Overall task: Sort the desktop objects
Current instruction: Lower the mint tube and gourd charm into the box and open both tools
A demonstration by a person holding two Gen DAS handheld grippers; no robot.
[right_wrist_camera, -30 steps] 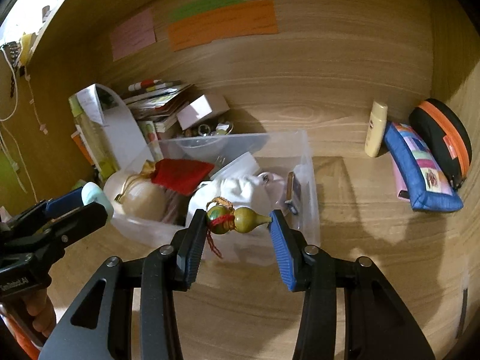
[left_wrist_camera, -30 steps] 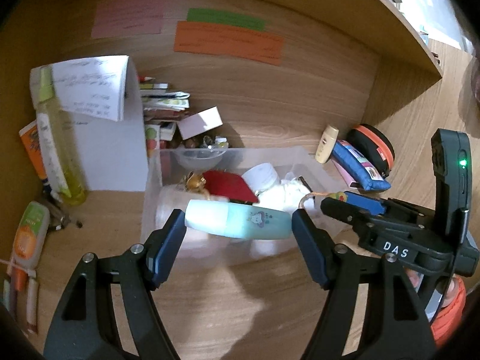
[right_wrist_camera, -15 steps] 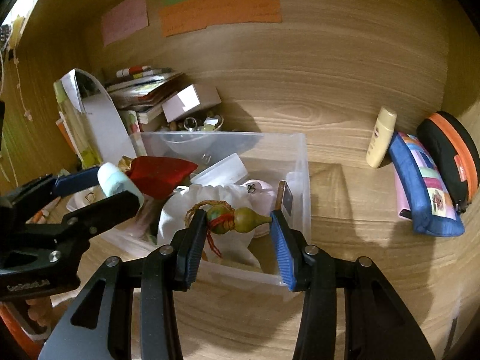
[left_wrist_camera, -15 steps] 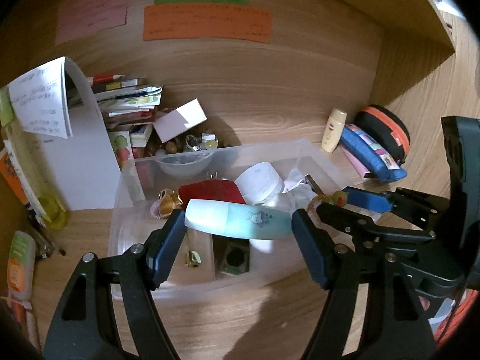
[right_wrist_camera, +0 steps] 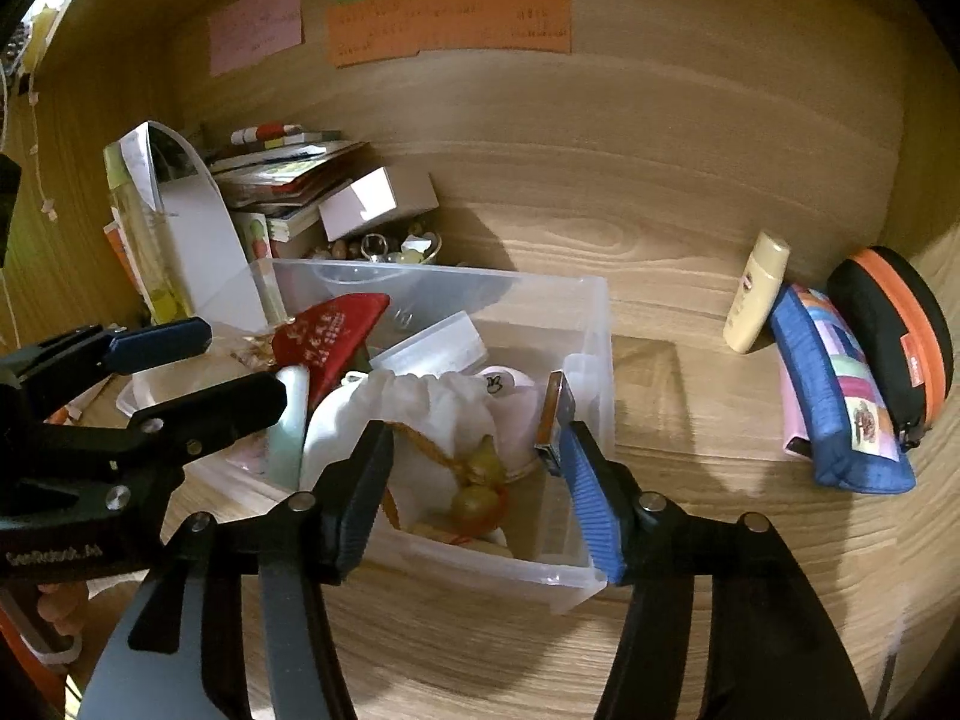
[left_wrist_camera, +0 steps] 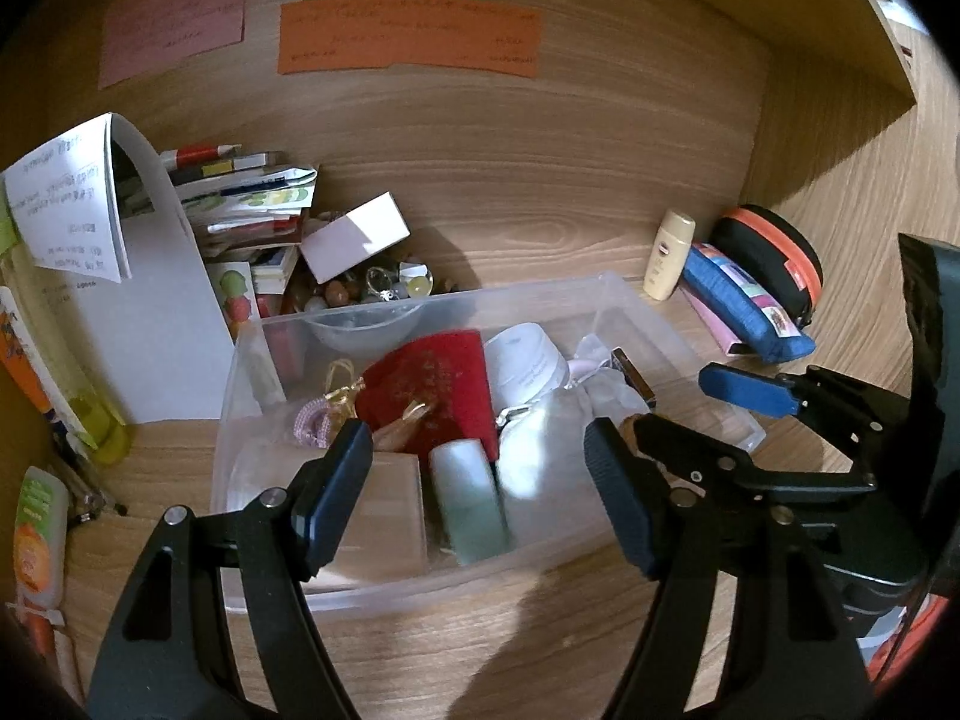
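Note:
A clear plastic bin (left_wrist_camera: 648,306) stands on the wooden desk, full of small items. My left gripper (left_wrist_camera: 474,492) is open above its near edge. The mint-green bottle (left_wrist_camera: 471,504) lies loose in the bin below it, beside a red pouch (left_wrist_camera: 444,390) and a white drawstring bag (left_wrist_camera: 546,462). My right gripper (right_wrist_camera: 474,492) is open over the bin (right_wrist_camera: 594,324). The small green-brown gourd charm (right_wrist_camera: 480,489) lies loose in the bin against the white bag (right_wrist_camera: 432,408). The left gripper (right_wrist_camera: 198,366) shows at the left of the right wrist view.
A stack of books and a white box (left_wrist_camera: 354,234) sit behind the bin, with a bowl of beads (left_wrist_camera: 372,294). A curled paper sheet (left_wrist_camera: 78,204) stands at the left. A cream bottle (right_wrist_camera: 756,294), blue pouch (right_wrist_camera: 834,396) and black-orange case (right_wrist_camera: 894,324) lie at the right.
Both grippers opened. The mint-green bottle dropped from the left gripper into the bin, and the gourd charm dropped from the right gripper into the bin. Both grippers moved closer over the bin.

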